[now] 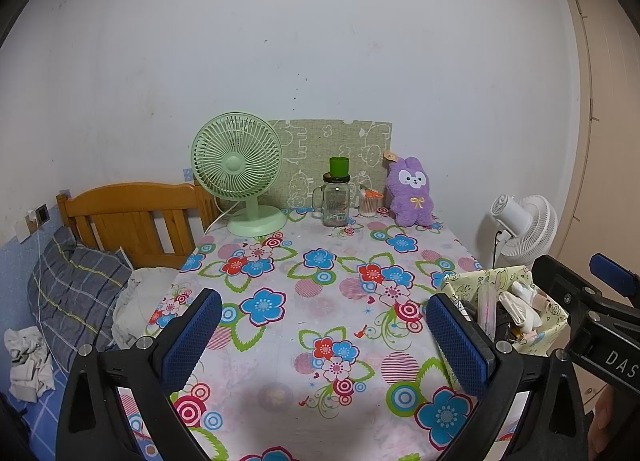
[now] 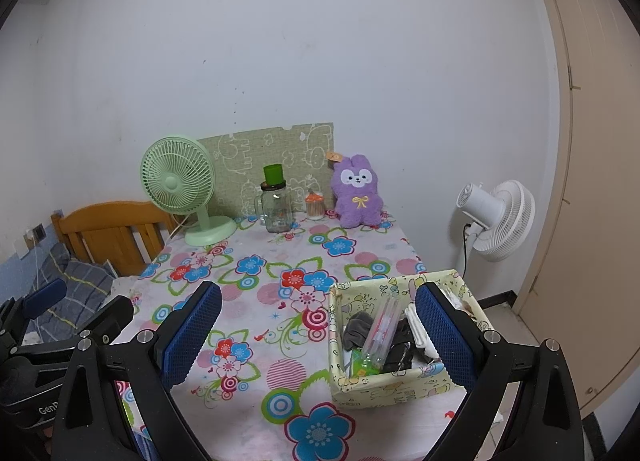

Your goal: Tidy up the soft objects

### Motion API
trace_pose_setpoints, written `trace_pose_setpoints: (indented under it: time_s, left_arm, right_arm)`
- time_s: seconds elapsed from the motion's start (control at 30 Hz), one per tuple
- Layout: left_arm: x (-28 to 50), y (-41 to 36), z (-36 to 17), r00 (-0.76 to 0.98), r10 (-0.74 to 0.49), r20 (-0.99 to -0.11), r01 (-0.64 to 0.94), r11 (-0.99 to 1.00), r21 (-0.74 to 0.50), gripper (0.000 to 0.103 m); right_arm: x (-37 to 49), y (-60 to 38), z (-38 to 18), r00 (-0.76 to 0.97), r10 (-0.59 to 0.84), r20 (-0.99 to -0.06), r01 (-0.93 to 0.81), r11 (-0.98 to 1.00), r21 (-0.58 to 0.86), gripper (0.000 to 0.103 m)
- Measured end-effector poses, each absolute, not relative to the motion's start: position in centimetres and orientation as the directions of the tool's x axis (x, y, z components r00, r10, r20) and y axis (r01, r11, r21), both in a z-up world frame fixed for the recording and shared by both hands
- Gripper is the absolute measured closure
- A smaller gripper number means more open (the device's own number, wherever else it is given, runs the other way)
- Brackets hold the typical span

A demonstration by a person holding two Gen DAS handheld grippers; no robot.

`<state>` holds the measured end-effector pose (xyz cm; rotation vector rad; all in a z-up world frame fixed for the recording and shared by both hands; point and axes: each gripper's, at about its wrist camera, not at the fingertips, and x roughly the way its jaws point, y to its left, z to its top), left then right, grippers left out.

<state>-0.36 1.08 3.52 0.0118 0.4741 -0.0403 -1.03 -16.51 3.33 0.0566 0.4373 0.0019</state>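
A bench (image 1: pixel 320 301) covered in a bright flower-print cloth fills both views. Along its far edge, against the wall, stand a green desk fan (image 1: pixel 238 171) at the left, a glass jar with a green cup on its lid (image 1: pixel 337 197) in the middle, a small clear container with an orange top (image 1: pixel 369 203) just right of the jar, and a purple plush rabbit (image 2: pixel 357 191) at the far right. A green patterned board (image 2: pixel 276 157) leans on the wall behind them. The rabbit sits upright, its long axis vertical, its face turned toward the near side of the bench, with a paper tag by one ear.

At the near right of the bench sits a pale yellow printed fabric box (image 2: pixel 400 389). In it lie a grey soft item (image 2: pixel 357 329), dark folded pieces, white pieces and a clear tube-like packet (image 2: pixel 382 333) slanted from near left to far right. What each piece is cannot be told.

The left claw (image 1: pixel 320 335) is spread wide over the near middle of the bench and grips nothing; its right pad stands just in front of the box's left wall. The right claw (image 2: pixel 318 327) is likewise spread wide and empty, with the box between its fingers and its right pad covering part of the box's right side.

Left of the bench are a wooden bed headboard (image 1: pixel 132 217), a plaid pillow (image 1: pixel 76 293) and crumpled cloth. Right of it, on the floor, stands a white fan (image 2: pixel 496 217) before a beige door.
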Motion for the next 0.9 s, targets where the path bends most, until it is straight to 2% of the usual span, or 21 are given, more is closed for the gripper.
trace_pose_setpoints:
  time_s: [0.9]
  left_arm:
    - [-0.19,1.1,3.56,0.889,-0.032,-0.458,0.039,0.999,0.005,0.0]
  right_arm:
    - [-1.04,-16.63,3.24,0.907,0.012,-0.42,0.013,0.998,0.058,0.004]
